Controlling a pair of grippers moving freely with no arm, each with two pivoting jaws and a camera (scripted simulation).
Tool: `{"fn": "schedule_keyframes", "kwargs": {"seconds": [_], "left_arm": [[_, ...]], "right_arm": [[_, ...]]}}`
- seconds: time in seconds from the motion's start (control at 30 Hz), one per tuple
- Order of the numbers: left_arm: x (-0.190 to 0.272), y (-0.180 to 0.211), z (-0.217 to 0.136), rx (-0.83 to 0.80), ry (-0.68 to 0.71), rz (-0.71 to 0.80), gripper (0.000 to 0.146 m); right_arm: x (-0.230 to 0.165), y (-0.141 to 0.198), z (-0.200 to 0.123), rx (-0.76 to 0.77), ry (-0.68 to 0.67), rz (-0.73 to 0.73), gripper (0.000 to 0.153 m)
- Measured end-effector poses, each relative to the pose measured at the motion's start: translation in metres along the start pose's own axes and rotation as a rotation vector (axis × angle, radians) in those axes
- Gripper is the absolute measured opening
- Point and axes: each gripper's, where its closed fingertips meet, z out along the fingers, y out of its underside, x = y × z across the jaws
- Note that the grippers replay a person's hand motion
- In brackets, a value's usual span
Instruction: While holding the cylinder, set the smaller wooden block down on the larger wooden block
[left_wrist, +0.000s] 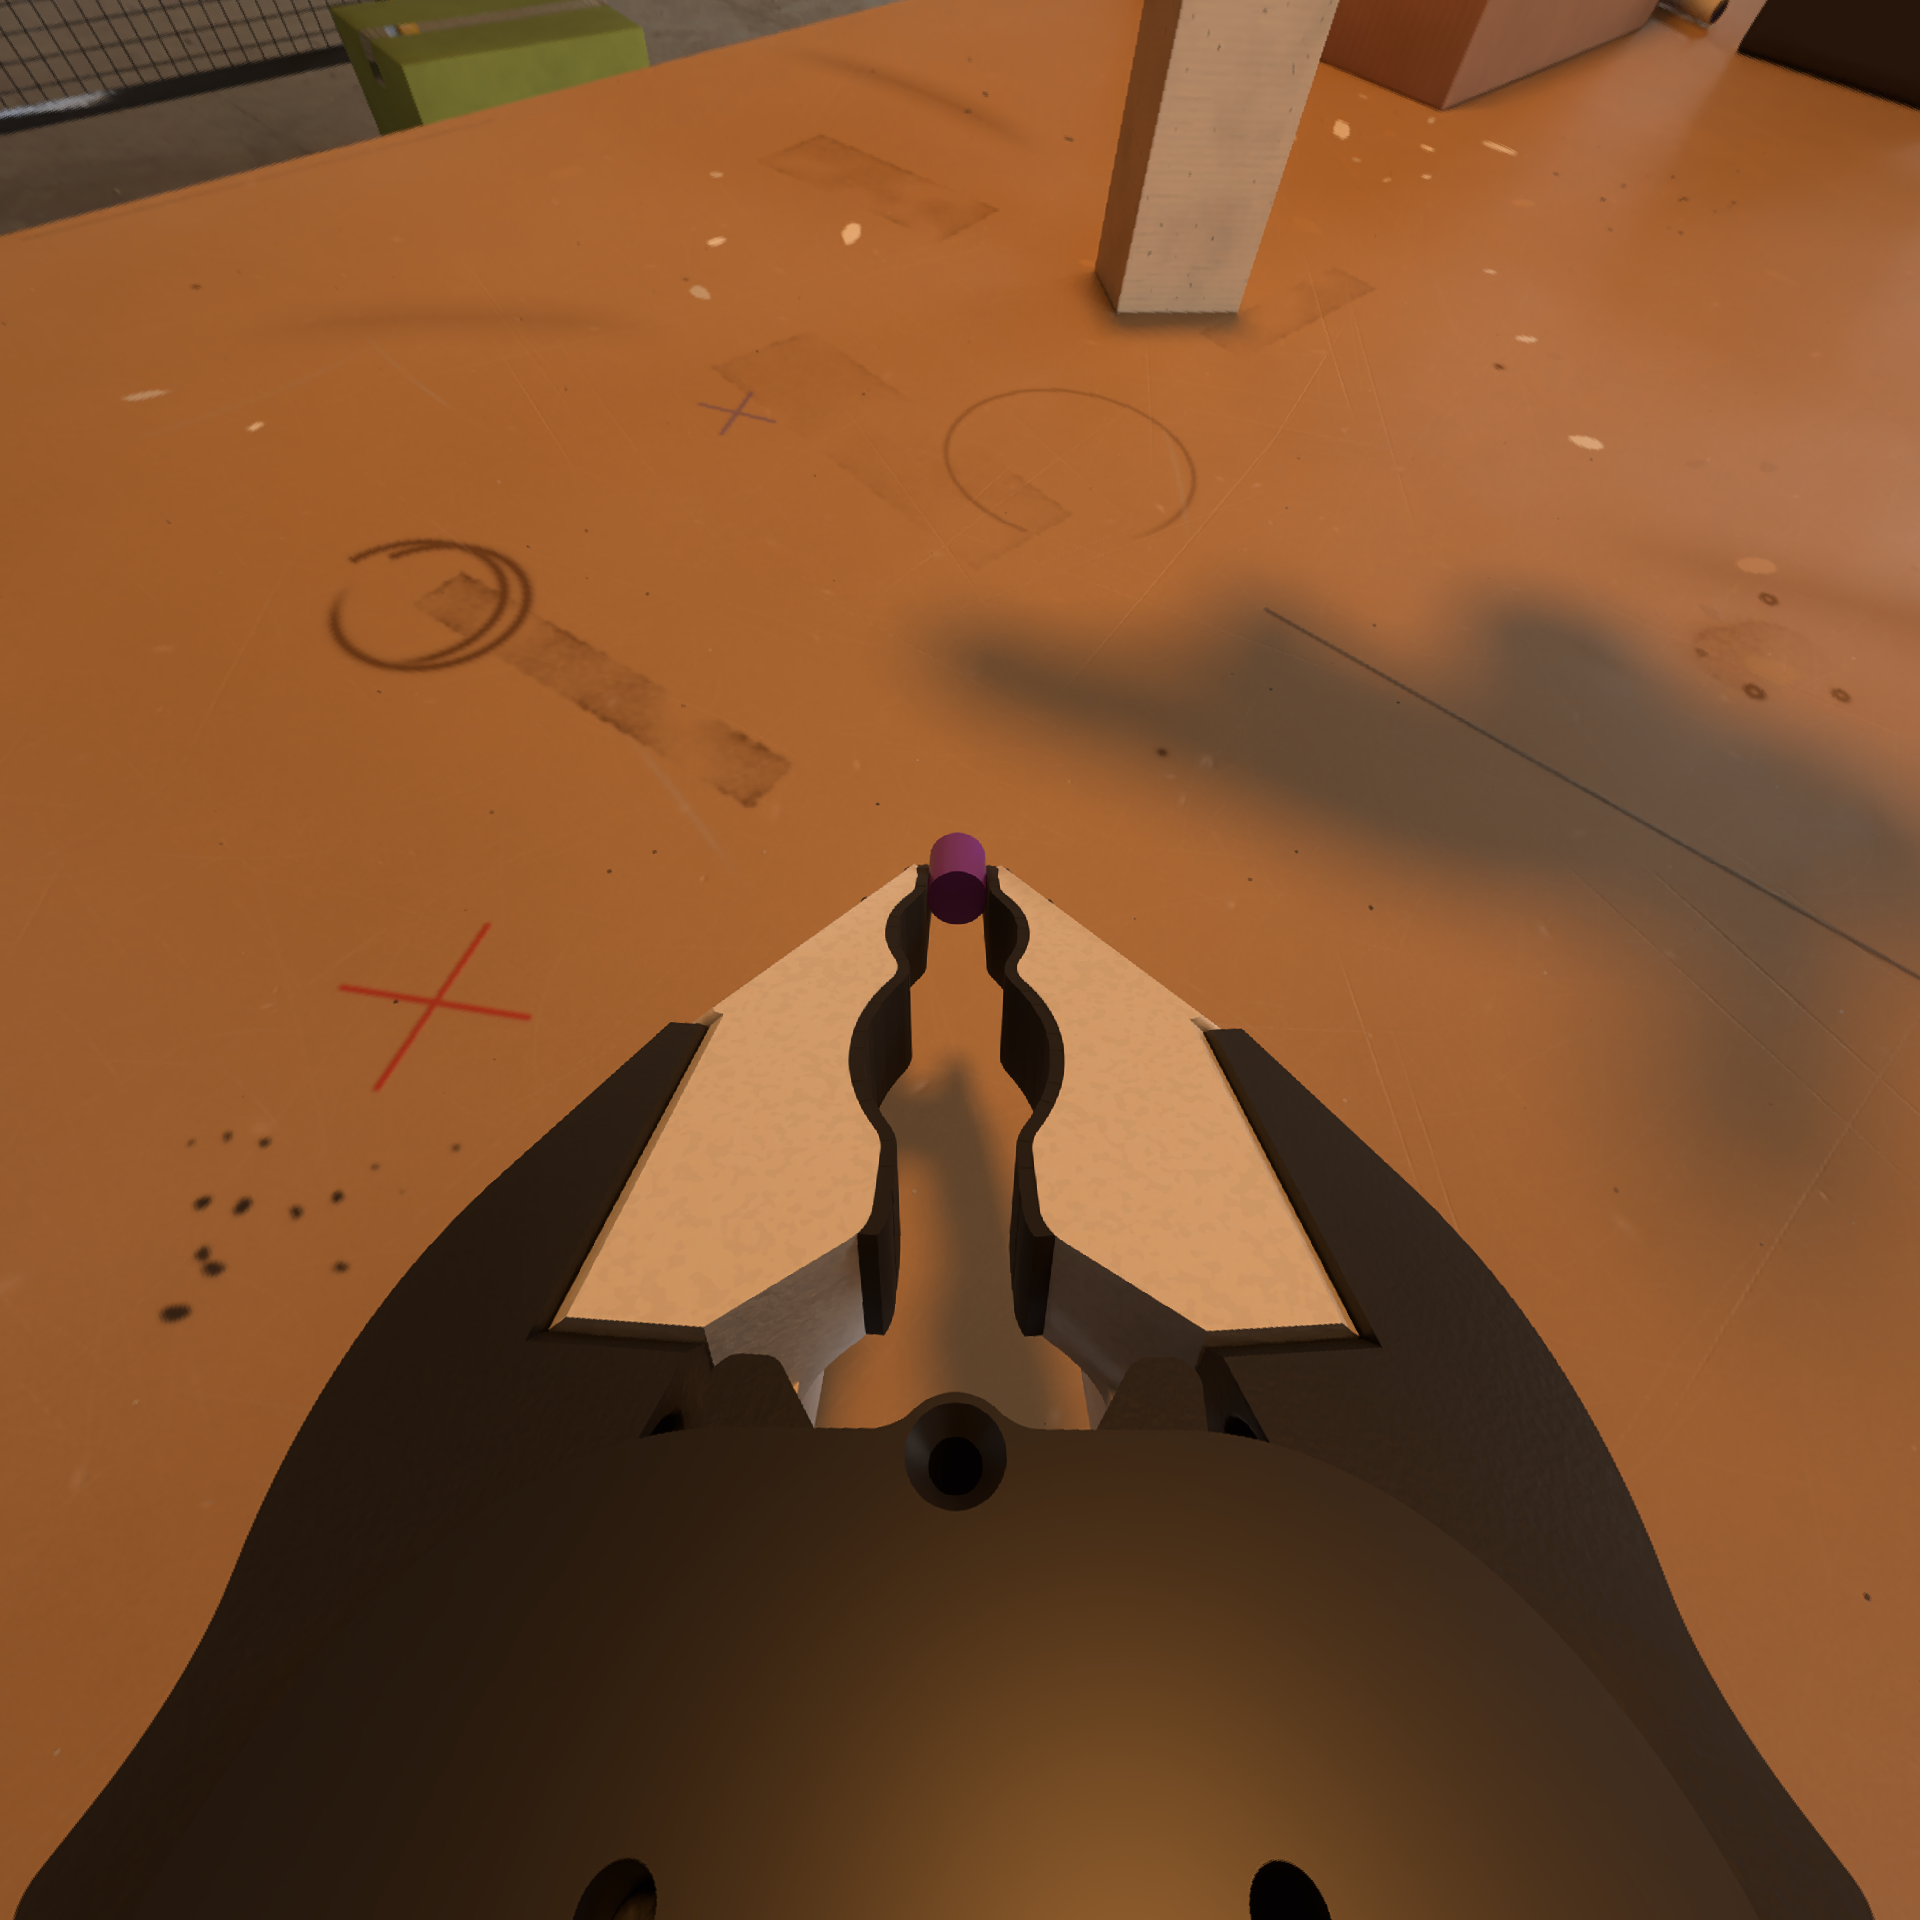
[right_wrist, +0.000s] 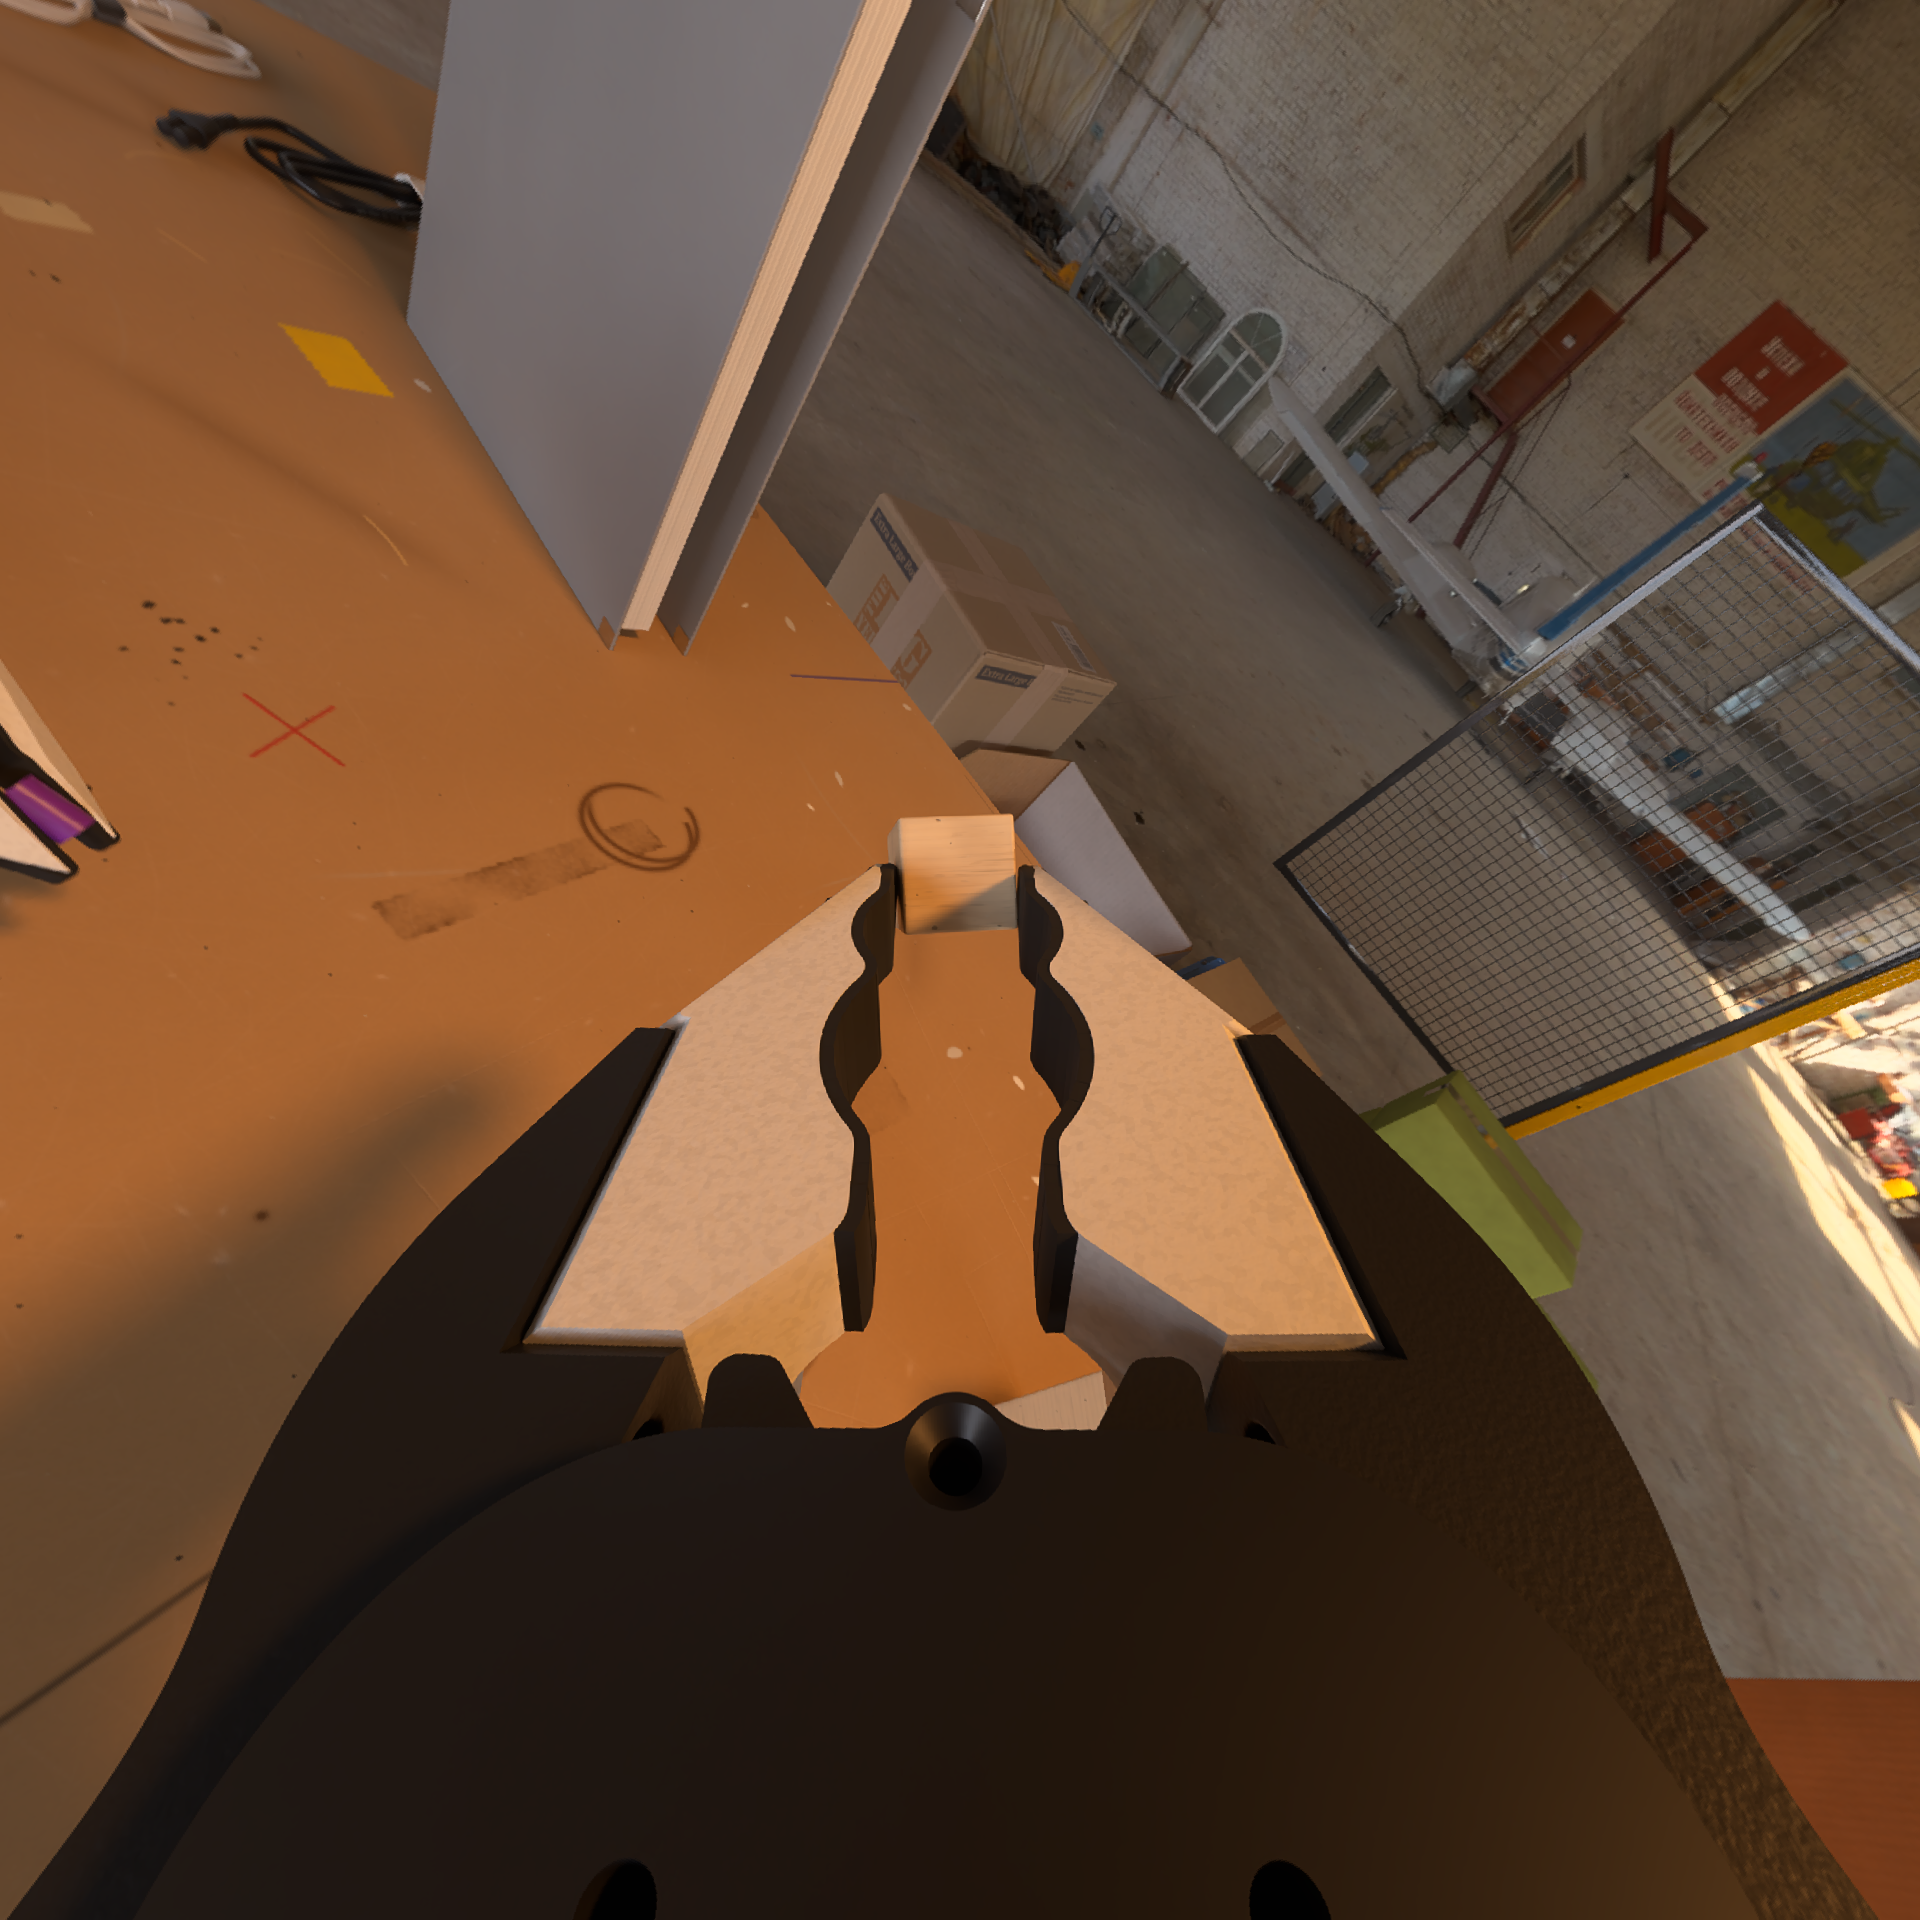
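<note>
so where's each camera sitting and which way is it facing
Left wrist view: rides the left gripper, looking forward and down over the orange table towards the tall wooden block; its fingers pinch the purple cylinder.
Right wrist view: rides the right gripper, rolled sideways, facing the table edge and hall beyond; its fingers hold the small wooden block.
Shared: the table, its red cross, and the left gripper, seen at the right view's left edge.
</note>
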Motion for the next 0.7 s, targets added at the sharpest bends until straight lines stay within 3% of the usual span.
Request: {"fn": "schedule_keyframes", "kwargs": {"seconds": [0.2,0.37,0.7], "left_arm": [[-0.002,0.003,0.003,-0.018,-0.016,0.030,0.009],[0.001,-0.002,0.000,0.004,-0.018,0.053,0.009],[0.013,-0.008,-0.003,0.010,-0.018,0.128,0.009]], "right_arm": [[0.000,-0.008,-0.004,0.040,-0.019,0.082,0.023],[0.007,-0.022,-0.004,0.026,-0.005,0.066,0.023],[0.087,-0.091,-0.026,-0.038,0.012,-0.031,0.023]]}}
